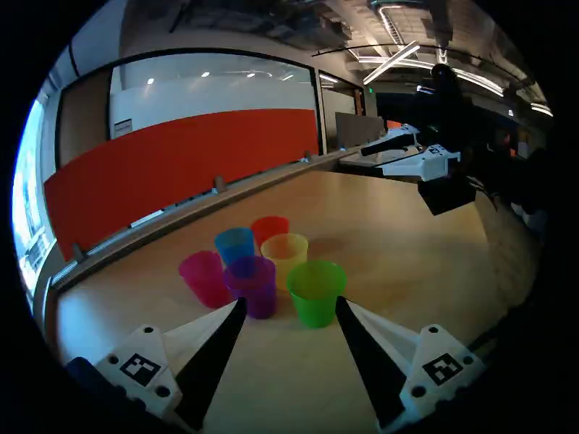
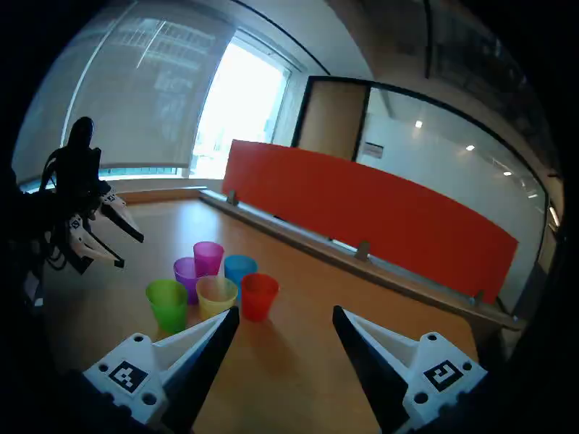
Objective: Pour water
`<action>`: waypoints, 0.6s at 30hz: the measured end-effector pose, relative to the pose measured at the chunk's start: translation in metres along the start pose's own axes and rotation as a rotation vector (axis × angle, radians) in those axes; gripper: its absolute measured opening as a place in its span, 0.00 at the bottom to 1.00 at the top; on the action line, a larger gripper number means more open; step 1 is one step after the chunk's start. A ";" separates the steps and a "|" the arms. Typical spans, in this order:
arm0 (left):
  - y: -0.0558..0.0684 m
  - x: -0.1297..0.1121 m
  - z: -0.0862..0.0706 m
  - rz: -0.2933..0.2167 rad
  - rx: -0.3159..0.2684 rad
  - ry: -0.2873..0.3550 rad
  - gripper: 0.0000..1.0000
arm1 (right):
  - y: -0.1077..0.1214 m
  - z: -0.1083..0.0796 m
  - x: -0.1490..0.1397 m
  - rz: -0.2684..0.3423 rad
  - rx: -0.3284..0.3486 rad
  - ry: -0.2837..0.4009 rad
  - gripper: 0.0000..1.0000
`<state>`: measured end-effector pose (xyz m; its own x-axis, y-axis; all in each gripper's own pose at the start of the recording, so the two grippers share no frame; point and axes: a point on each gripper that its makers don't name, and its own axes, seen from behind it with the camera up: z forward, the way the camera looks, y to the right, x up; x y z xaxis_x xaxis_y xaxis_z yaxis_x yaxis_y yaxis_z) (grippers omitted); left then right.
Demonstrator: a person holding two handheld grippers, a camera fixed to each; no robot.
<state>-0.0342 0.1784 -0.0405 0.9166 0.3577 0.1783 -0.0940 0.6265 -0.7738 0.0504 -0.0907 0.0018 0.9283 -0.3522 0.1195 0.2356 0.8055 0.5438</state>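
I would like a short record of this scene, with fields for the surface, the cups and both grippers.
surface: wooden table
cups: six, upright, one cluster
colours: pink cup, blue cup, red cup, yellow cup, purple cup, green cup
cup contents: cannot tell
left gripper: open, empty, pointed at the cups
right gripper: open, empty, pointed at the cups
behind: orange panel
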 end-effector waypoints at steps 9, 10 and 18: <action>0.009 -0.019 0.022 0.036 -0.070 -0.080 0.91 | 0.000 0.010 0.007 -0.013 0.041 -0.023 1.00; 0.010 -0.020 0.024 0.035 -0.076 -0.085 0.91 | 0.000 0.011 0.007 -0.011 0.046 -0.024 1.00; 0.021 -0.030 0.042 0.012 -0.136 -0.111 0.91 | -0.003 0.022 0.004 -0.017 0.068 -0.036 1.00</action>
<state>-0.0805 0.2099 -0.0363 0.8664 0.4439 0.2286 -0.0445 0.5248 -0.8501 0.0470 -0.1053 0.0191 0.9132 -0.3834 0.1384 0.2303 0.7654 0.6009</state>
